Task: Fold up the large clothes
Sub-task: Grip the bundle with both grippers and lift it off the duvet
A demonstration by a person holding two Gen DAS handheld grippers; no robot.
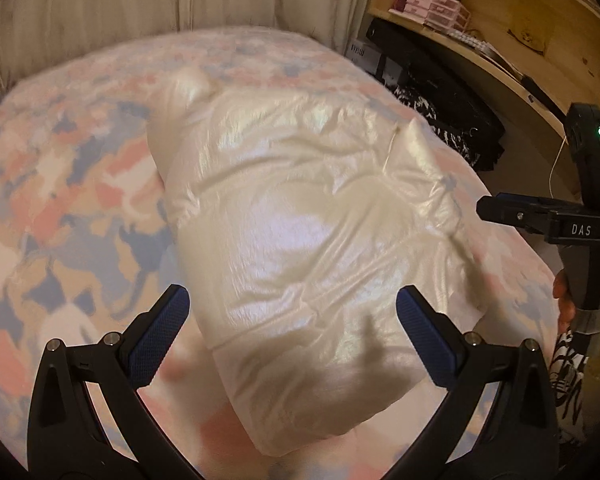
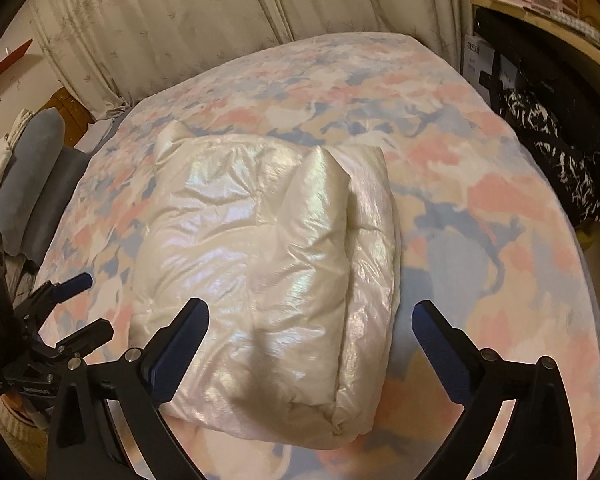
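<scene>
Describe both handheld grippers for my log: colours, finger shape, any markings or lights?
Both are black plastic frames with silver pivot screws and tapering fingers faced in textured blue pads. The left gripper matches the right gripper. The right's body, seen from the left wrist, carries white "DAS" lettering and a green light.

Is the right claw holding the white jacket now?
No, the right claw is open above the folded jacket, gripping nothing.

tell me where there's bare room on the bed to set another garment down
The pink-and-blue patterned bedspread lies bare right of the folded shiny cream puffer jacket, toward the black-and-white patterned fabric, and behind it toward the cream curtains. The narrower left strip holds the left gripper.
</scene>
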